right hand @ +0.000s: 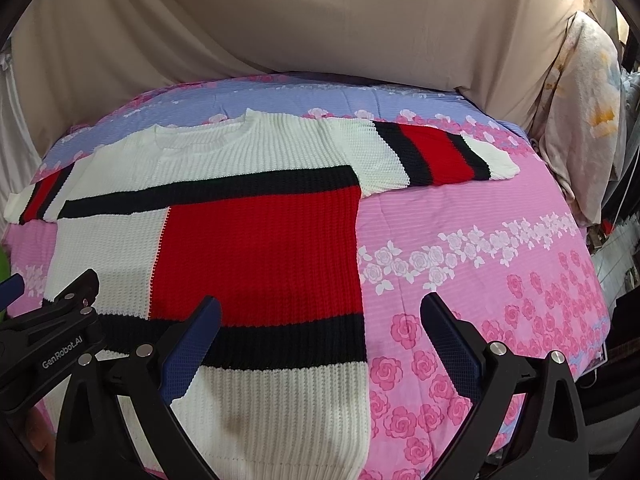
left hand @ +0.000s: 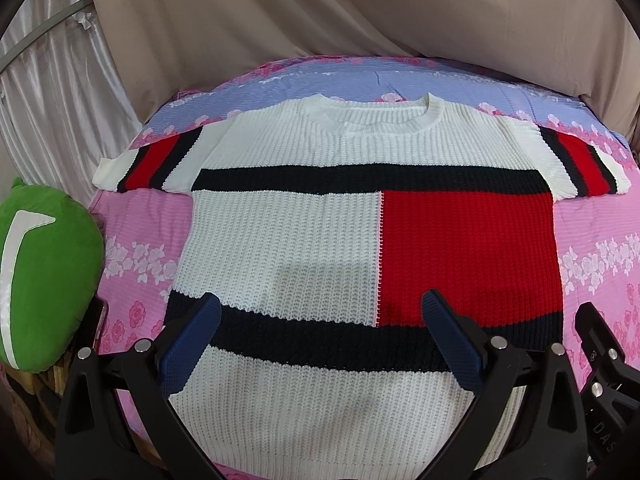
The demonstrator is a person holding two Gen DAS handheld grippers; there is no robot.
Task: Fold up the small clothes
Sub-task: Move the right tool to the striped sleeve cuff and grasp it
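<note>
Surface: pink floral bedsheet (right hand: pixel 480 216).
Left gripper (left hand: pixel 320 316): fingers spread, above hem, holding nothing.
Right gripper (right hand: pixel 320 316): spread, over sweater's right edge.
Sweater (left hand: pixel 304 184): flat, unfolded, sleeves out.

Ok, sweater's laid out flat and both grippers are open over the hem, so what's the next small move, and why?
Probably lower the right gripper onto the hem corner beside the red panel and close on it. The sweater lies flat and unfolded on the floral bedsheet, sleeves spread, and both grippers, the left gripper included, hang open and hold nothing. The right one already straddles that side edge, so it seems closest to a first grasp.
</note>
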